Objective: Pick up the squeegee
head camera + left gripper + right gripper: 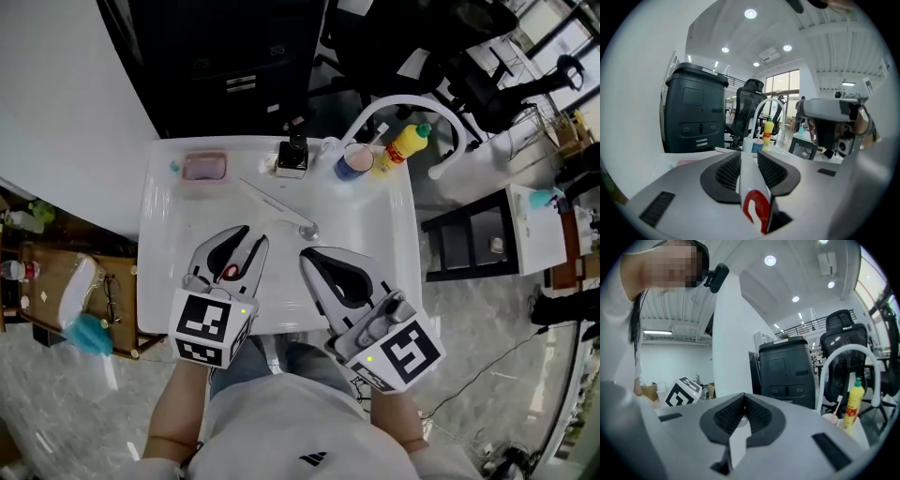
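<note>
Person's white shirt [300, 441] fills the foot of the head view, with two hand-held claws raised over a white basin [370, 220]. The left claw [253, 234] [749, 153] pinches the squeegee [230, 272] [751, 187], a white piece with a red mark. It lies lengthwise between the wide-set jaws and is held over the basin. Just to that claw's right, the right claw [307, 255] [744, 395] has its jaws pressed together at the tips.

Only the head view shows what sits below and ahead of the claws. A slim white bar [277, 206], too small to identify, lies in the basin just beyond both sets of tips. A pink soap dish [204, 167] sits on the far rim ahead of the left claw.

Only the left gripper view shows the squeegee close up. The red mark is at the end nearest the camera, and a dark edge runs down the side facing the right claw, whose grey body looms at that side.

Only the right gripper view shows the left claw's marker cube [684, 392] from the side, off to the right claw's left.

All three views take in a black cabinet [234, 56] [696, 115] [785, 371] ahead of the claws. They also show a cup [354, 162] [758, 146] [830, 418] and a yellow bottle [405, 145] [768, 131] [853, 401] ahead and to the right.
</note>
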### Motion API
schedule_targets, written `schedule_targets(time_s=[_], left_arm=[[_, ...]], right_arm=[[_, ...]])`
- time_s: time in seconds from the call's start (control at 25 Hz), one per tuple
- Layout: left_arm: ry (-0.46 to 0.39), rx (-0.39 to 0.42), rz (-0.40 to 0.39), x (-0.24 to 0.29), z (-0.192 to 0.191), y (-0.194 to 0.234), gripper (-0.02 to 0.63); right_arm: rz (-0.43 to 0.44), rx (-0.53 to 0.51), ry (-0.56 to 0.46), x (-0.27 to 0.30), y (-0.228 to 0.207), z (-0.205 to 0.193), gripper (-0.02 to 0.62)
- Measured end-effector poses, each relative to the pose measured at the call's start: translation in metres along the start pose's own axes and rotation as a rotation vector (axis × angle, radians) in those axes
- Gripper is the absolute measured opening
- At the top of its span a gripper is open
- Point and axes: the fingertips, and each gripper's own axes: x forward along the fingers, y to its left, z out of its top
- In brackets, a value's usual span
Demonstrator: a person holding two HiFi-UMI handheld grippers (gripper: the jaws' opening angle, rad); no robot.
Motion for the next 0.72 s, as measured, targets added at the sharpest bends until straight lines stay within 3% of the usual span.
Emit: schedule_targets(time_s=[0.72], left_arm=[[-0.096,0.074,-0.263,0.02,0.056,-0.079,0.118]], right_arm=[[-0.225,-0.003,-0.034,-0.058,-0.033,0.008,0.011]])
